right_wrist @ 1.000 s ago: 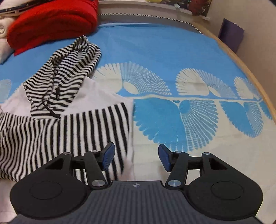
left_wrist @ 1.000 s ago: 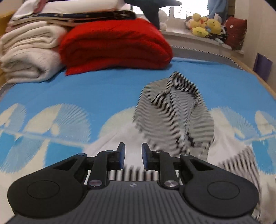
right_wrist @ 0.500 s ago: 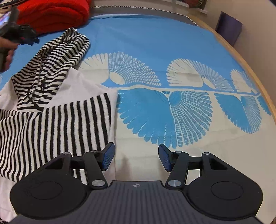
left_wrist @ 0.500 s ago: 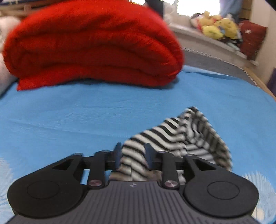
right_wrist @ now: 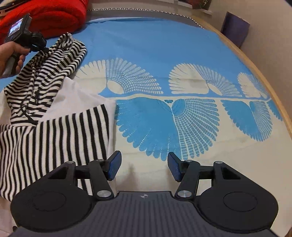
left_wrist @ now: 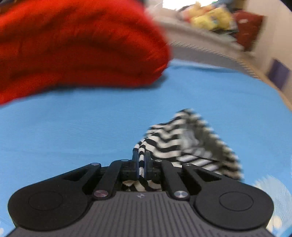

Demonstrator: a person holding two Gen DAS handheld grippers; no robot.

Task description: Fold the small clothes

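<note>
The left hand-held gripper [left_wrist: 140, 165] pinches the striped garment [right_wrist: 45, 76]. The right hand-held gripper [right_wrist: 142, 166] hangs spread. Draw the sleeve flat across the body.

We see a bed [right_wrist: 182, 54] covered by a blue spread with cream fan motifs. A wooden rim [right_wrist: 264, 76] curves along its right side. A folded red blanket [right_wrist: 54, 12] sits far left. A beige wall [right_wrist: 270, 27] stands right, with a purple box [right_wrist: 234, 29] against it. Blurred yellow plush toys [left_wrist: 209, 15] sit on a far sill.
</note>
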